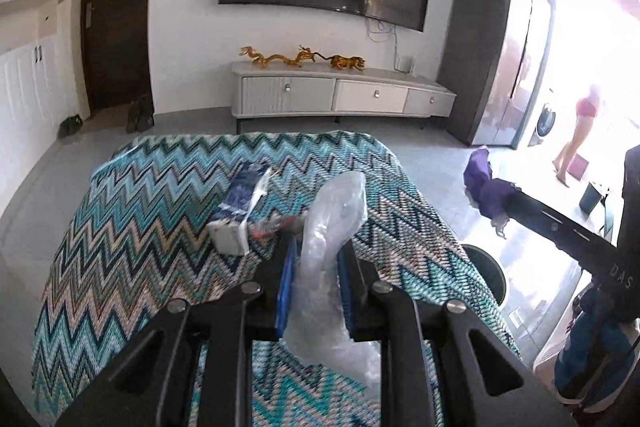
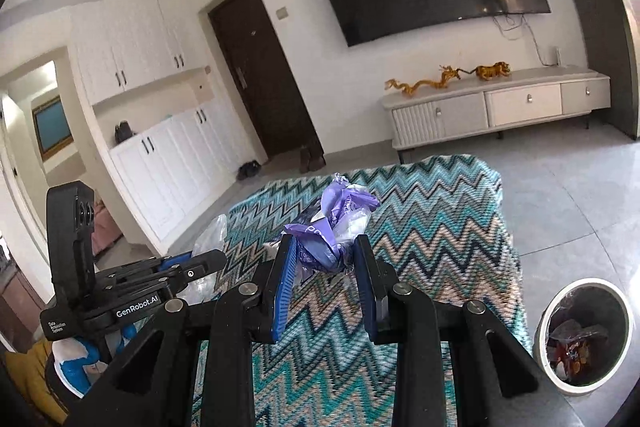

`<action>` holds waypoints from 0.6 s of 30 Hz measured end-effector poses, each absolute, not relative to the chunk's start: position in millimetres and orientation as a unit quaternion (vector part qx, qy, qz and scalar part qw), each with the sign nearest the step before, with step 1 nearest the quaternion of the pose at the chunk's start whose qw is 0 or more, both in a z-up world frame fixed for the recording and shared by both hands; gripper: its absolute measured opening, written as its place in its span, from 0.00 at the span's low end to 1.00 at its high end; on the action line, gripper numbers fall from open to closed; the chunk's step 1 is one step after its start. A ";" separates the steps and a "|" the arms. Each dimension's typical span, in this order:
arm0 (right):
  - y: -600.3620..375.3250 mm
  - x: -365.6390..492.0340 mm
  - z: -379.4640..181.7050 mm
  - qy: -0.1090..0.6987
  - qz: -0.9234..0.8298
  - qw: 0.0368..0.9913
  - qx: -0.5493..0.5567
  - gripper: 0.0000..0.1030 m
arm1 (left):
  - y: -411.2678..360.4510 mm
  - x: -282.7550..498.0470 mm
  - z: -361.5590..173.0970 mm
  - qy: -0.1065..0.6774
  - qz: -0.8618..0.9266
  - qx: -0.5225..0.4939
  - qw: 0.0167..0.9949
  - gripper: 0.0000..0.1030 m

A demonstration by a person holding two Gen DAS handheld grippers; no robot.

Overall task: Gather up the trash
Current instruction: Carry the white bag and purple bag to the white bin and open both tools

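Note:
My left gripper (image 1: 316, 251) is shut on a clear crumpled plastic bag (image 1: 334, 227) and holds it above the zigzag-patterned table (image 1: 132, 227). On the table beyond it lie a blue and white carton (image 1: 240, 211) and a small red wrapper (image 1: 276, 225). My right gripper (image 2: 325, 247) is shut on a crumpled purple wrapper (image 2: 336, 227), held above the same table (image 2: 440, 227). The left gripper (image 2: 188, 271) with its clear bag (image 2: 210, 231) shows at the left in the right wrist view.
A white trash bin (image 2: 584, 335) with trash inside stands on the floor right of the table; its rim shows in the left wrist view (image 1: 488, 267). A TV cabinet (image 1: 340, 95) and fridge (image 1: 504, 59) stand by the far wall. A person (image 1: 580, 131) stands far right.

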State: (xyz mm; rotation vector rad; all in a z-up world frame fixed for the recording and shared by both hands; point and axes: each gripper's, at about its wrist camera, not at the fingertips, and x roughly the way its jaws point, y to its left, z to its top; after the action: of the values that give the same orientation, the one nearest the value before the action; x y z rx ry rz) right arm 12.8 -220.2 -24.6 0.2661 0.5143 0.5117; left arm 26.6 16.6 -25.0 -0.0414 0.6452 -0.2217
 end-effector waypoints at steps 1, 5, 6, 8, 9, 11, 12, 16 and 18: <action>-228.8 12.9 -25.6 0.248 0.246 0.927 0.136 0.28 | 9.3 28.5 -24.1 0.317 -0.112 -0.017 0.942 0.19; -265.4 13.9 -32.7 0.241 0.222 0.931 0.160 0.28 | -32.7 50.8 -19.0 0.330 -0.148 -0.007 0.932 0.19; -274.7 14.7 -35.0 0.240 0.213 0.933 0.165 0.28 | -43.8 57.6 -18.9 0.335 -0.159 -0.005 0.929 0.19; -295.3 17.4 -40.9 0.239 0.195 0.935 0.174 0.28 | -68.1 69.1 -19.3 0.342 -0.182 -0.001 0.922 0.19; -310.5 17.8 -45.2 0.239 0.180 0.937 0.179 0.28 | -80.3 74.5 -19.0 0.344 -0.192 0.000 0.919 0.19; -334.5 19.8 -50.7 0.240 0.154 0.940 0.188 0.28 | -111.9 85.4 -19.0 0.347 -0.216 0.008 0.912 0.19; -345.6 20.1 -53.6 0.240 0.143 0.941 0.193 0.28 | -124.0 89.9 -18.9 0.348 -0.226 0.011 0.910 0.19; -392.8 23.8 -71.0 0.248 0.093 0.942 0.209 0.28 | -184.9 109.8 -23.6 0.357 -0.267 0.021 0.895 0.19; -414.2 28.5 -84.5 0.258 0.068 0.940 0.214 0.28 | -218.4 120.1 -31.0 0.365 -0.285 0.028 0.886 0.19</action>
State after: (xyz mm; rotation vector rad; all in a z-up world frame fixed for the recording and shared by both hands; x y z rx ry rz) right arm 28.5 -414.2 -84.5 0.4365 0.5264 0.1379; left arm 120.1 -218.4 -31.0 0.0590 0.7599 -0.5926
